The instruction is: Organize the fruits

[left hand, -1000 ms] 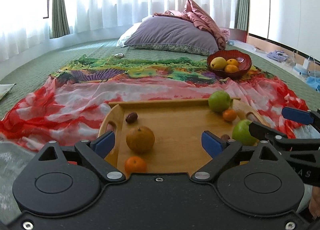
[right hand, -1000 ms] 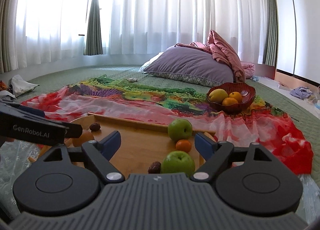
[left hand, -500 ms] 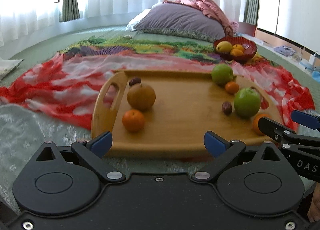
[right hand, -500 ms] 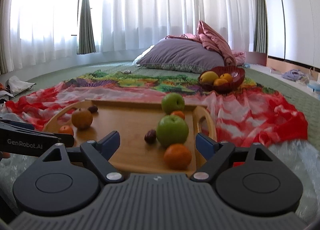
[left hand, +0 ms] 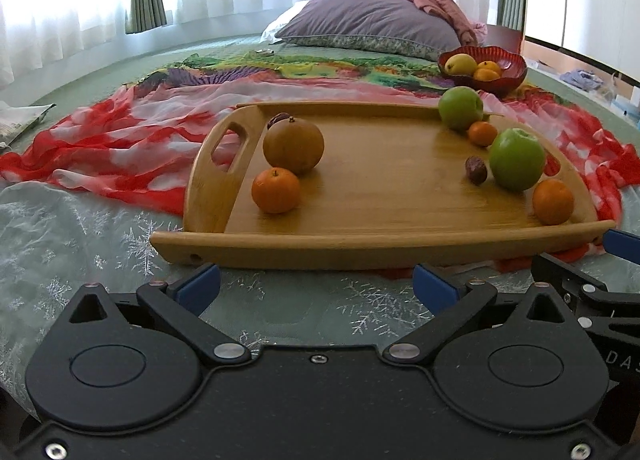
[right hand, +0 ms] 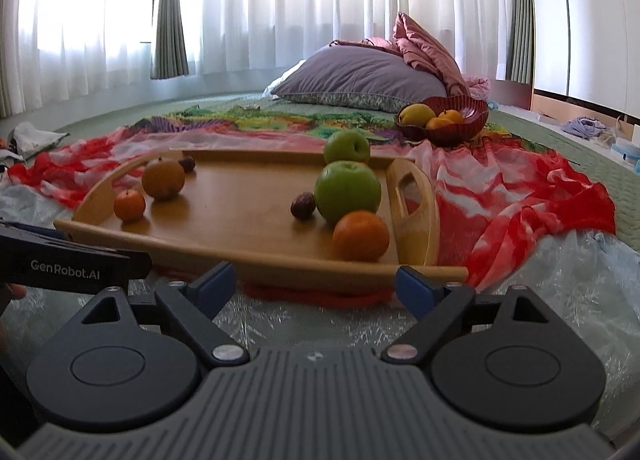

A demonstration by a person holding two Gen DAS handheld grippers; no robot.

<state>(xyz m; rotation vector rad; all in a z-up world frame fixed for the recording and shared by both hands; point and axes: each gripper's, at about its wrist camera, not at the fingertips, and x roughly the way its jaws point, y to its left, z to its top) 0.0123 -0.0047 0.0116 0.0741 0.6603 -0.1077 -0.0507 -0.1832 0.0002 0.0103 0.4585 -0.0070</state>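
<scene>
A wooden tray (left hand: 376,188) lies on a red and white cloth, also in the right wrist view (right hand: 240,200). On it sit two green apples (left hand: 516,159) (left hand: 460,107), a brown round fruit (left hand: 293,145), oranges (left hand: 276,190) (left hand: 553,201), a small orange (left hand: 482,133) and two dates (left hand: 476,169). A red bowl (left hand: 508,74) behind the tray holds a yellow fruit and oranges. My left gripper (left hand: 316,286) is open and empty in front of the tray's near edge. My right gripper (right hand: 316,284) is open and empty, also short of the tray.
A purple pillow (left hand: 372,26) with pink bedding lies at the back before white curtains. A pale lacy cloth (left hand: 80,228) covers the green mat near me. Papers (left hand: 20,120) lie at the far left. The right gripper's fingers (left hand: 580,288) show at the left view's right edge.
Both grippers have drawn back from over the tray to just in front of its near edge. Both stayed open and empty. The fruit has not moved.
</scene>
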